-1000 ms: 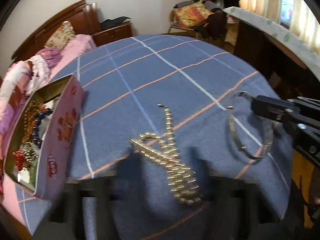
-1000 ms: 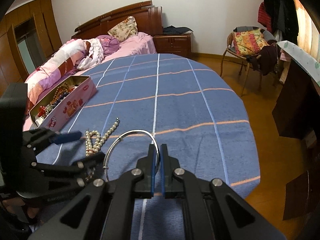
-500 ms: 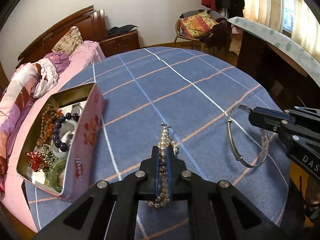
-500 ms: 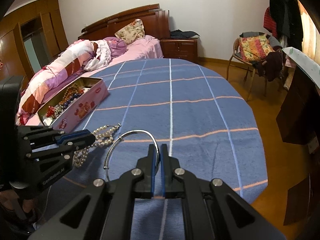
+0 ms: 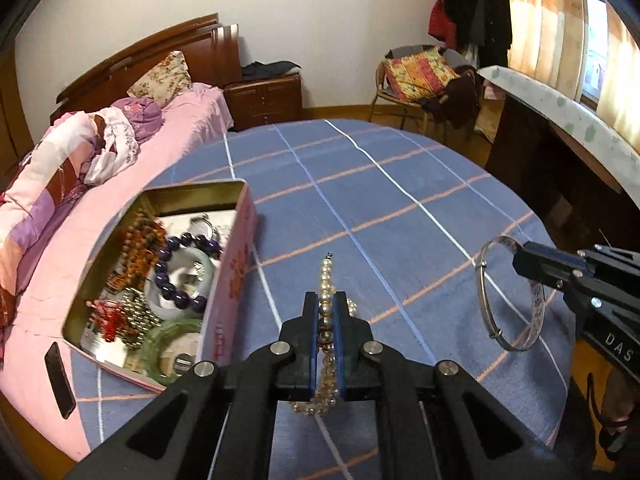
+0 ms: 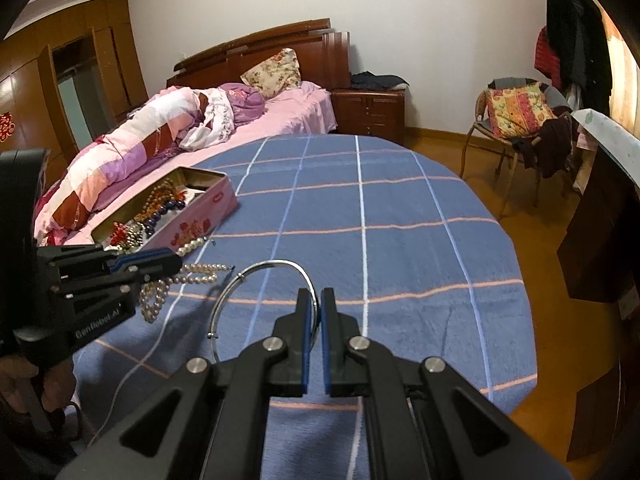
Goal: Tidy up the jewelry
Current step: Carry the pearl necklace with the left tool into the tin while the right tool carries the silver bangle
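We see the left gripper clenched on a pearl necklace. The strand runs between its two blue-lined fingers; one end with a small clasp juts forward past the tips, and loops hang below the gripper toward the blue checked bedcover. From the right wrist view the same necklace droops in loose coils under the left gripper, with a short length reaching out to the right of it, toward the bangle.

To the left of the left gripper, close beside it, we see the pink tin, open at the top. It holds a dark purple bead bracelet, pale green bangles, red and orange beads and other small pieces too tangled to tell apart. A flat dark object lies on the pink sheet just left of the tin.

The right gripper is clenched on a thin silver bangle, grasping its rim at the near right side, so that the ring stands out ahead and to the left of the fingers. In the left wrist view the bangle hangs tilted at the right gripper's tip, well to the right of the necklace.

Far ahead of both grippers stand a wooden headboard, a nightstand and a chair piled with clothes.
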Tool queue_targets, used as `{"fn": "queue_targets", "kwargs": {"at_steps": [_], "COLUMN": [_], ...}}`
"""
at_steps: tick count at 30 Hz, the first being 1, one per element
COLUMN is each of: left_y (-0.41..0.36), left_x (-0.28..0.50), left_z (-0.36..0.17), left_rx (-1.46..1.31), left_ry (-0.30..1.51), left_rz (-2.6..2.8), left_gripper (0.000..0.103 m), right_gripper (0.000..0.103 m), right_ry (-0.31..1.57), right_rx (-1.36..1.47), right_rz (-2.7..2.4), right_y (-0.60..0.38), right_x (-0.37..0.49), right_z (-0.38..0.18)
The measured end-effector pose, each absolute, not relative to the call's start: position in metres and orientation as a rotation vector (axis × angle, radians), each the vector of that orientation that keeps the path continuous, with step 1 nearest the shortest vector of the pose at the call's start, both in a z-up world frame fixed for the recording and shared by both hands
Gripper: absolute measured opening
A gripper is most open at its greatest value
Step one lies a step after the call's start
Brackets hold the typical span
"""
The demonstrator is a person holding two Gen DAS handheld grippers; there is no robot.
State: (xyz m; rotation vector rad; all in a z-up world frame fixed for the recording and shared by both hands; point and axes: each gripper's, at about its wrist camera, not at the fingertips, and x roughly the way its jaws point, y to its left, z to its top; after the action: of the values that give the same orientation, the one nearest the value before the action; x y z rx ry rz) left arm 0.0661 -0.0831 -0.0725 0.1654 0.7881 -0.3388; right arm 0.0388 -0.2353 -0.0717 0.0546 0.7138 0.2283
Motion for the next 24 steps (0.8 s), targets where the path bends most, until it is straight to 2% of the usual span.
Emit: {"fn": "queue_targets", "kwargs": {"at_steps": [24], "left_y": [-0.019], "left_x": [0.078], "left_z": [0.004], "left_rx": [0.119], "left_ry": [0.609], "left_rz": [-0.237], "left_gripper": [0.006], "right_gripper": [0.006], "right_ry": [0.596], "right_rx": [-0.013], "right_rz": [0.352], "right_y": [-0.17], "right_x": [0.07], "right_z": [-0.02]}}
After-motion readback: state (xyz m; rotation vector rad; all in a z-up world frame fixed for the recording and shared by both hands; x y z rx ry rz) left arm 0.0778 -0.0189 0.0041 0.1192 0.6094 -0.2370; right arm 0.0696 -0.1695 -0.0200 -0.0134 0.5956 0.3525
